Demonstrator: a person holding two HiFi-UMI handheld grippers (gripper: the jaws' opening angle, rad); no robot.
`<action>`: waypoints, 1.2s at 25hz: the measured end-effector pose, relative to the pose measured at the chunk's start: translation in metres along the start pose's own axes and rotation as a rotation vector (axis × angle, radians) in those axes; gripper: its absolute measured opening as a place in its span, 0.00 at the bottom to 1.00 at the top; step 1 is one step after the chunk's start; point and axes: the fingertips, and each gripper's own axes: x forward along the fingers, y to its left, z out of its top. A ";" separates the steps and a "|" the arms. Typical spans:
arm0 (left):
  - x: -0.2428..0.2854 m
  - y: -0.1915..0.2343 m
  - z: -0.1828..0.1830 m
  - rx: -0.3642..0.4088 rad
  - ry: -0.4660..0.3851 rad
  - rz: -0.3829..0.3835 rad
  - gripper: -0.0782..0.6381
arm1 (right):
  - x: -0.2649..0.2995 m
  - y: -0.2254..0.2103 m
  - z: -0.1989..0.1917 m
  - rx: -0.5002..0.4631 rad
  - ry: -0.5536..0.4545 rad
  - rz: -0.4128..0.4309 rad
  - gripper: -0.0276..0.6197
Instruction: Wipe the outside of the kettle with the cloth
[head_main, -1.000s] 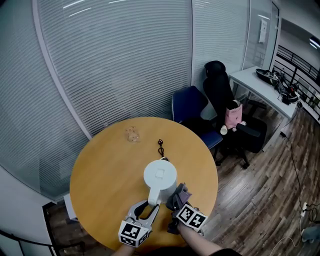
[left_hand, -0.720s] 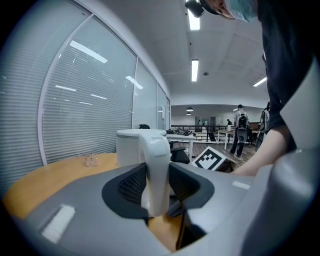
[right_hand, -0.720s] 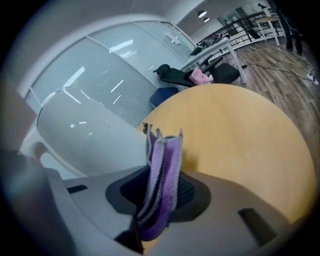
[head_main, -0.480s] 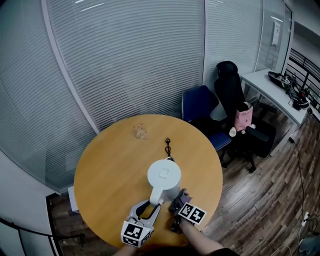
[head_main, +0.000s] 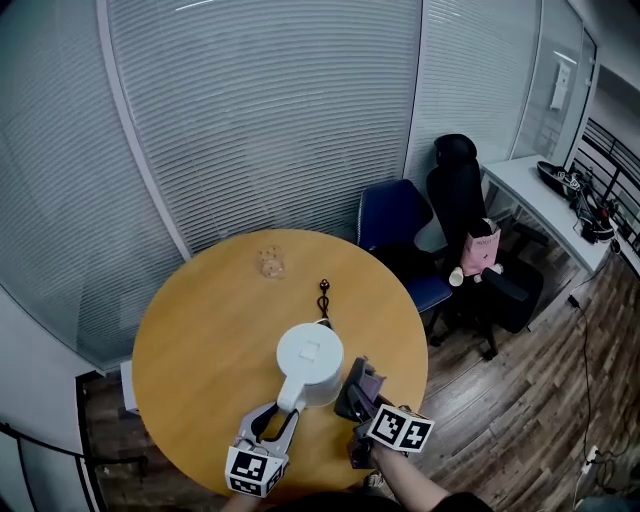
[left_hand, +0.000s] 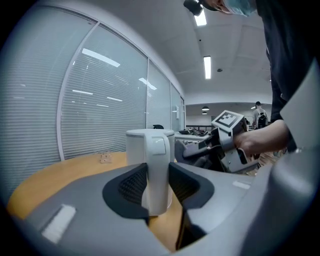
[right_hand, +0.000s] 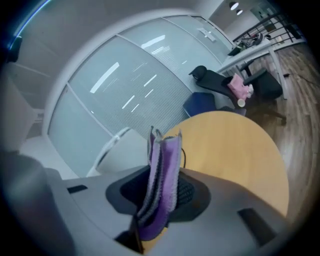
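Observation:
A white kettle (head_main: 308, 362) stands on the round wooden table (head_main: 200, 330), toward its near edge. My left gripper (head_main: 280, 415) is shut on the kettle's handle (left_hand: 157, 175), with a dark pad against each side. My right gripper (head_main: 362, 392) hovers just right of the kettle, shut on a folded purple cloth (head_main: 362, 380). In the right gripper view the cloth (right_hand: 162, 180) stands upright between the jaws, and the kettle (right_hand: 120, 155) is a blurred white shape close on the left. Whether the cloth touches the kettle's wall I cannot tell.
A black cord (head_main: 323, 292) lies on the table behind the kettle, and a small clear object (head_main: 267, 262) sits near the far edge. A blue chair (head_main: 395, 215) and a black chair (head_main: 460, 190) stand at the right, beside a white desk (head_main: 545, 195). Blinds on glass walls close off the back.
My right gripper has risen with the cloth beside the kettle's right side. The left gripper has kept its hold on the handle, and the kettle has stayed in place.

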 end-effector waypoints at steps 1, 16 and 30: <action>0.000 0.000 0.000 -0.007 -0.002 0.009 0.31 | -0.004 0.011 0.011 -0.033 -0.004 0.030 0.20; -0.002 0.001 -0.001 -0.050 -0.019 0.127 0.30 | 0.011 0.031 0.026 -0.163 0.169 0.195 0.20; -0.005 0.005 -0.004 -0.040 0.034 0.211 0.31 | 0.068 -0.082 -0.074 -0.048 0.433 -0.037 0.20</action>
